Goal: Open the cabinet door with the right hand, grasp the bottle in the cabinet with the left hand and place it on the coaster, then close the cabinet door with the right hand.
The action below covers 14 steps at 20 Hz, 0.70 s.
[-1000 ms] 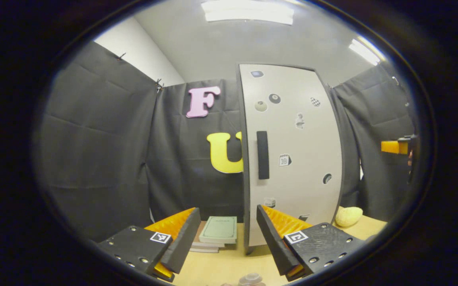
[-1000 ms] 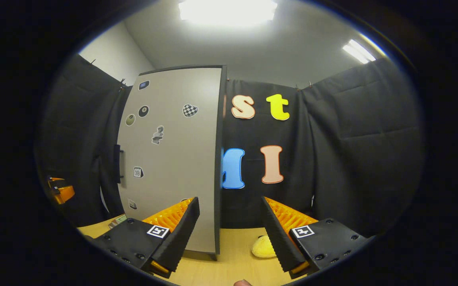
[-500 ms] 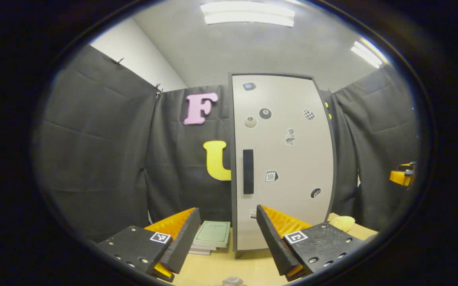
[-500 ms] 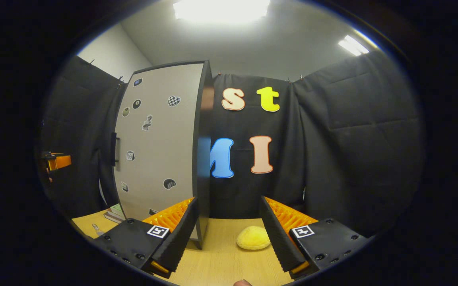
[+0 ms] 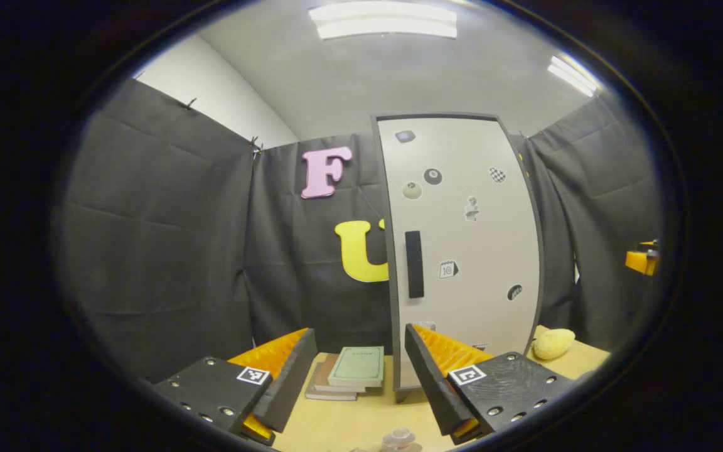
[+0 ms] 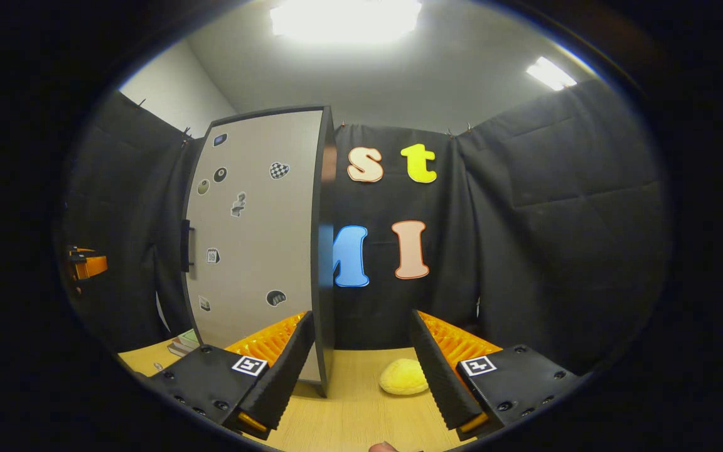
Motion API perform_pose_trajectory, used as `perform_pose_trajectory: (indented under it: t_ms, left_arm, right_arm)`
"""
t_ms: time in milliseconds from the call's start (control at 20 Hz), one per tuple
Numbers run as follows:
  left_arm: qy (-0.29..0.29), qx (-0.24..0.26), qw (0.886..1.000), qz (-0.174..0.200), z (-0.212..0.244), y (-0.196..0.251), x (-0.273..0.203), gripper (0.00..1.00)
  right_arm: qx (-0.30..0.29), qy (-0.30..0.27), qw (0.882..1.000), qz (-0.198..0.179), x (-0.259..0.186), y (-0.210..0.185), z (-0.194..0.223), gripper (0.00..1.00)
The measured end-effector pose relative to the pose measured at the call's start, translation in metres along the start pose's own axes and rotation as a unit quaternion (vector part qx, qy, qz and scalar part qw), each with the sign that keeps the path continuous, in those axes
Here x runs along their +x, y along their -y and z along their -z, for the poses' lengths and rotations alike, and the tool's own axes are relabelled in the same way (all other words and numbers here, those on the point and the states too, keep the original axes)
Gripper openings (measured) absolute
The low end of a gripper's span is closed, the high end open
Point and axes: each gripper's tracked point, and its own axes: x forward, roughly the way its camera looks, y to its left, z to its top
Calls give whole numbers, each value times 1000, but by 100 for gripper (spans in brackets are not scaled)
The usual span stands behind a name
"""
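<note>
Cabinet door (image 5: 462,251) looks shut again and you've backed off; both claws, left (image 5: 356,376) and right (image 6: 361,370), hang released.

Black cloth walls (image 5: 160,238) hang in creased panels around the booth, pinned along their top edge; above them a white wall (image 5: 211,94) meets a pale grey ceiling (image 6: 399,81). Long ceiling lights (image 5: 383,20) glow overhead; a light wooden desk (image 6: 361,414) lies below.

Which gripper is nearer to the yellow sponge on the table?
Probably the right. The yellow sponge lies on the table between the right gripper fingers, just ahead. From the left gripper, it sits farther off to the right, past the cabinet.
</note>
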Motion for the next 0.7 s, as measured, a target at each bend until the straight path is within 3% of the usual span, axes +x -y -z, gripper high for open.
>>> perform_pose_trajectory:
  t_ms: [700]
  left_arm:
    - [-1, -9, 1000, -7, 2, -37, 7, 87]
  right_arm:
    - [-12, 10, 1000, 10, 0, -17, -17, 93]
